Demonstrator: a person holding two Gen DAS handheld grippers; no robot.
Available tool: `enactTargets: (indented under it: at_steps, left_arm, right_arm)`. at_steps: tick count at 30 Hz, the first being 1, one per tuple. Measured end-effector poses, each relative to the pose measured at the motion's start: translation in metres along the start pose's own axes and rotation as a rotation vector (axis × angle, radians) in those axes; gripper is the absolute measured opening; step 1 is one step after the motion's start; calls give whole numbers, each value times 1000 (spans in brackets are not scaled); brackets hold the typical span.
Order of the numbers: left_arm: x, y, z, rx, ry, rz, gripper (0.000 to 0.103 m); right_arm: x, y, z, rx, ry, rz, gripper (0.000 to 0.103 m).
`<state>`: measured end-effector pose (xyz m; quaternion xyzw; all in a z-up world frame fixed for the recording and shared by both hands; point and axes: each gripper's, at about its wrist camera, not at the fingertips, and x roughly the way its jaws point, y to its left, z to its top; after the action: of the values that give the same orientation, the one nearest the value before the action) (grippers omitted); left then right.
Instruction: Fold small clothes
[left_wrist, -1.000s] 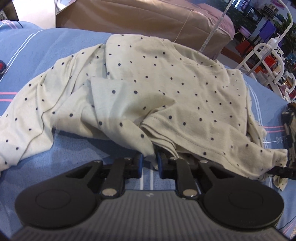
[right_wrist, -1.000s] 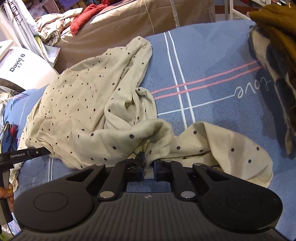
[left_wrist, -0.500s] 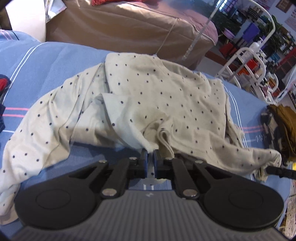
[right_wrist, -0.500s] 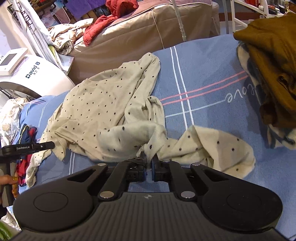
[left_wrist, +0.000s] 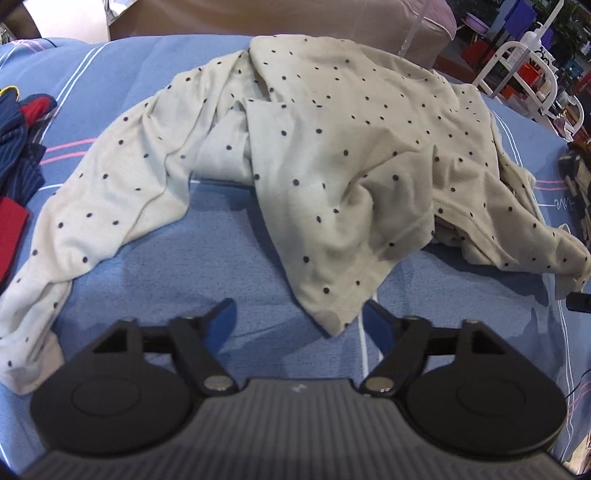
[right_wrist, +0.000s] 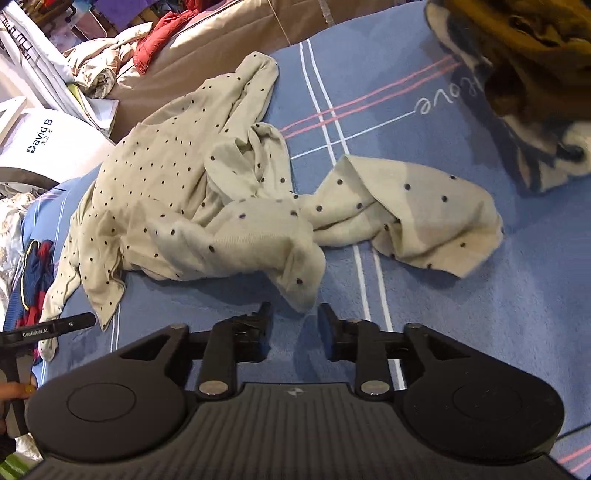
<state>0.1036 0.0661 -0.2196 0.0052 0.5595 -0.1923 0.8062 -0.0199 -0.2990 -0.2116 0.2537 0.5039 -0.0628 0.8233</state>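
Observation:
A cream long-sleeved top with dark polka dots (left_wrist: 332, 140) lies crumpled on the blue bedspread (left_wrist: 177, 280). It also shows in the right wrist view (right_wrist: 177, 192), with one sleeve (right_wrist: 406, 214) stretched to the right. My left gripper (left_wrist: 299, 325) is open, and a corner of the hem lies loose between its fingers. My right gripper (right_wrist: 293, 319) is open, just short of a bunched fold of the top (right_wrist: 299, 273). Neither gripper holds cloth.
A brown and patterned pile of clothes (right_wrist: 524, 74) lies at the right. Navy and red clothes (left_wrist: 18, 147) lie at the left edge. The left gripper's finger (right_wrist: 48, 328) shows in the right wrist view. A beige sofa (right_wrist: 221, 40) and white racks (left_wrist: 524, 66) stand beyond.
Both grippers have opened and let go of the top. The cloth has dropped onto the bedspread, and both grippers have drawn back a little.

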Motion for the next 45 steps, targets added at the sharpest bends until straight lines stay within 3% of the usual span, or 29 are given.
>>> enactTargets:
  at_steps: [3,4,5,7,9,10,11,13,22,25,28,29,36,41,45]
  left_arm:
    - [10,-10,2,-12,22,-23,84]
    - [13,-11,3,-36,30,-26,93]
    - [15,-12,2,-70,24,-43,98]
    - [17,-10,2,-135,-10,-117,98]
    - [22,-9,2,-181,-19,-128,82]
    - [22,-9,3,-196,-22,-117,68]
    - [22,-7,3,-216,-28,-125,48]
    - [26,-1,5,-259,-5,-147,22]
    - [29,2,0,-275,-2,-146,6]
    - [32,2,5,-288,9,-177,4]
    - [37,-2,12,-277,18,-197,4]
    - [38,-2,14,-276,21,-205,4]
    - [12,4,14,-237,16,-211,3]
    - [-45,26,2,-191,2,-243,3]
    - [-81,50,-19,-173,37,-216,3]
  right_arm:
    - [-3,-5,-5,33,4,-11,66]
    - [-4,-7,-7,49,3,-5,67]
    - [-6,-8,-9,62,-2,-2,71]
    - [-7,-9,-11,74,-8,-6,84]
    - [-7,-7,-14,78,-14,-8,91]
    - [-7,-7,-15,77,-14,-5,91]
    - [-6,-7,-16,78,-11,-3,91]
    - [-4,-8,-17,91,-11,2,91]
    - [-5,-27,-17,232,-95,32,89]
    - [1,-21,-8,178,-110,59,72]
    - [14,-17,0,154,-102,93,31]
    - [18,-14,2,144,-101,86,11]
    - [-4,-1,6,106,-77,118,6]
    - [-47,0,-3,90,22,200,6]
    - [-68,-2,-21,56,117,232,6]
